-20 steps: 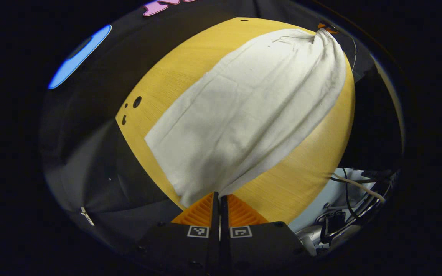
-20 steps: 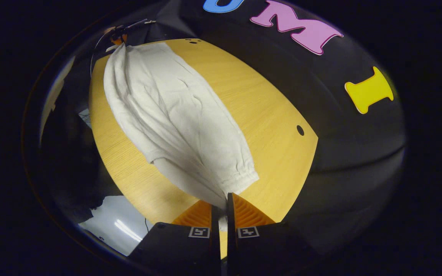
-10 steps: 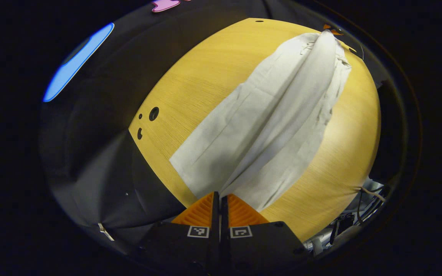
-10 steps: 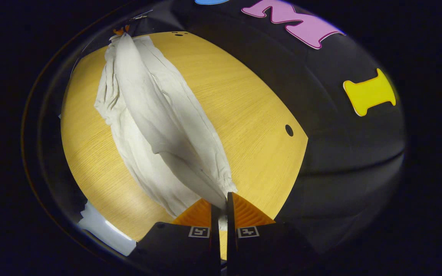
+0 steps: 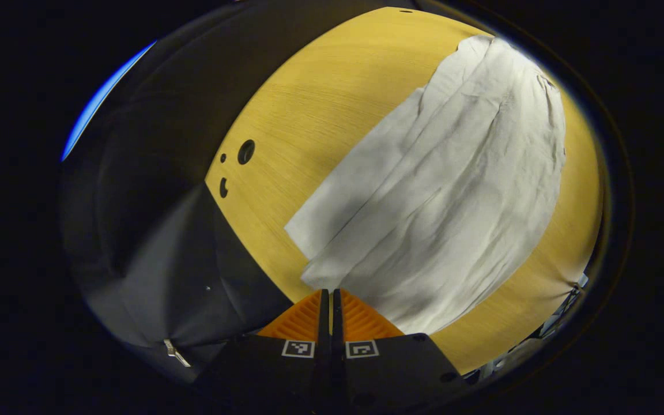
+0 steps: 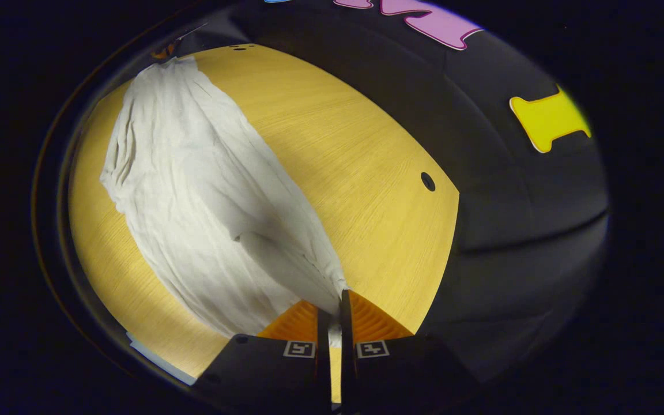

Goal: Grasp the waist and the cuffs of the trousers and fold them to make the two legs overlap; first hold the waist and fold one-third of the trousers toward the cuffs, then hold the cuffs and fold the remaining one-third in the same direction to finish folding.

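Trousers [image 5: 447, 190], white, are lying lengthwise on the wooden table [image 5: 309, 104], with left gripper [image 5: 330, 295] and right gripper [image 6: 334, 300] each pinching an end, jaws clamped on cloth.

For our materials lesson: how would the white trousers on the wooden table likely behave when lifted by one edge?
The trousers are probably floppy: they sag and crease between the left claw and right claw. They seem light, since pinched edges carry the cloth. They would likely drag on the table, bunching rather than sliding whole.
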Tool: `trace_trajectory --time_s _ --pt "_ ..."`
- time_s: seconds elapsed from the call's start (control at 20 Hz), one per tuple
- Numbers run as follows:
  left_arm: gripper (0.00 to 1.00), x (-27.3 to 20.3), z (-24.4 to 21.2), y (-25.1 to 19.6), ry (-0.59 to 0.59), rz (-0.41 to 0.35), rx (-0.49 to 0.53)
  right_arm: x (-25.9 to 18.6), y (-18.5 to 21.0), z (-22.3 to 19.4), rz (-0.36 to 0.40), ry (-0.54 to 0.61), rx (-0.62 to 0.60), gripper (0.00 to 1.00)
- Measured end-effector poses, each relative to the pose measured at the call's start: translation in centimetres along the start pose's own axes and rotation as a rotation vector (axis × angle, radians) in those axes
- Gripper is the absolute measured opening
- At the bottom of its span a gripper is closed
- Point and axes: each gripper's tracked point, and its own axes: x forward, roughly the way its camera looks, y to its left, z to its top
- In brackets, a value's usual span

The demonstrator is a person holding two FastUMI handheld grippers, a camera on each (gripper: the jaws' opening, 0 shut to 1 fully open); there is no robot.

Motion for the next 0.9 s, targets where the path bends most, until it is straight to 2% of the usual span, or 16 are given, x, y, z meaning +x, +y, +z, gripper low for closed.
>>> trace_trajectory --time_s 0.2,0.3,0.4,0.45,0.55,0.6,0.65,0.7,0.85,0.9 --pt "0.05 1.0 0.2 0.4 0.016 0.020 0.014 2.4 0.3 -1.1 0.010 0.078 -0.004 0.11" --pt "0.05 1.1 0.4 1.0 0.005 0.046 0.017 2.7 -0.2 -1.0 -0.016 0.095 -0.009 0.17" --pt "0.06 1.1 0.5 1.5 0.001 0.072 0.022 2.9 -1.7 -1.1 -0.069 0.112 -0.019 0.45" --pt "0.06 1.1 0.4 1.5 0.002 0.077 0.021 3.0 -1.8 -1.0 -0.081 0.109 -0.005 0.67" --pt "0.08 1.1 0.3 1.5 0.000 0.077 0.022 2.6 -2.3 -1.3 -0.087 0.110 0.041 0.78" --pt "0.11 1.2 0.3 1.4 -0.002 0.081 0.018 2.4 -2.4 -1.4 -0.093 0.110 0.058 0.80" --pt "0.20 1.1 0.2 1.3 -0.005 0.080 0.015 2.3 -2.6 -1.6 -0.102 0.108 0.065 0.81" --pt "0.21 1.0 0.2 1.1 -0.011 0.076 0.013 1.9 -2.7 -1.8 -0.109 0.104 0.067 0.84" --pt "0.56 0.6 -0.4 0.7 -0.023 0.085 0.022 0.1 -3.6 -2.7 -0.159 0.095 0.054 0.87" --pt "0.55 0.3 -0.8 0.6 -0.025 0.093 0.021 -0.5 -4.1 -3.1 -0.183 0.094 0.043 0.88"
